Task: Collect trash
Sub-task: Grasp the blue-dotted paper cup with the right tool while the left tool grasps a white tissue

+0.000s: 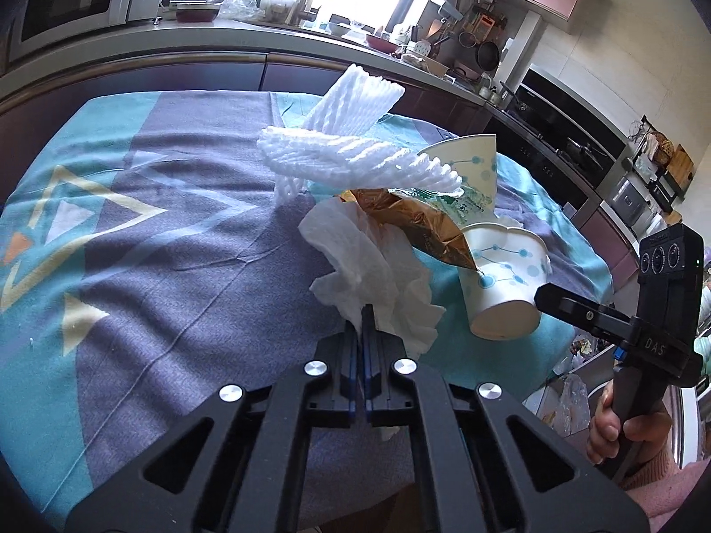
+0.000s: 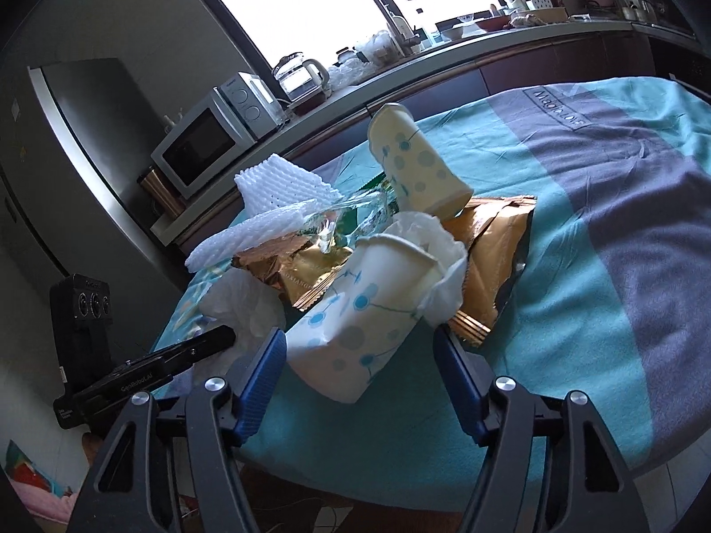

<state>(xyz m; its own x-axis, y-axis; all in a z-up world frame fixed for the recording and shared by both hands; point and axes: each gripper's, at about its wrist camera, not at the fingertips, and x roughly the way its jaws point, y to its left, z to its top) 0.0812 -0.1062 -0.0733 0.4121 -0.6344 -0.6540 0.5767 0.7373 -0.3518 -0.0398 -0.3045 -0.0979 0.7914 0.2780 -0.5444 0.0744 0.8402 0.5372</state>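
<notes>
Left gripper [image 1: 362, 311] is clenched on the crumpled tissue [image 1: 373, 262] at the near edge of the trash pile. Right gripper [image 2: 357, 355] stands released, its jaws straddling the tipped paper cup [image 2: 360, 311] without evident contact. Pickup step is in hand; next, the right jaws likely must close on the cup.

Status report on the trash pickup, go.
Left gripper shut on crumpled tissue. Right gripper open, straddling tipped paper cup, pads not pressing. Gold wrapper and foam nets piled close behind.

Black angular gripper frames [image 1: 362, 324], round silver screws, blue finger pads [image 2: 260, 382], white "DAS" lettering, pink sleeve [image 1: 666, 488]
</notes>
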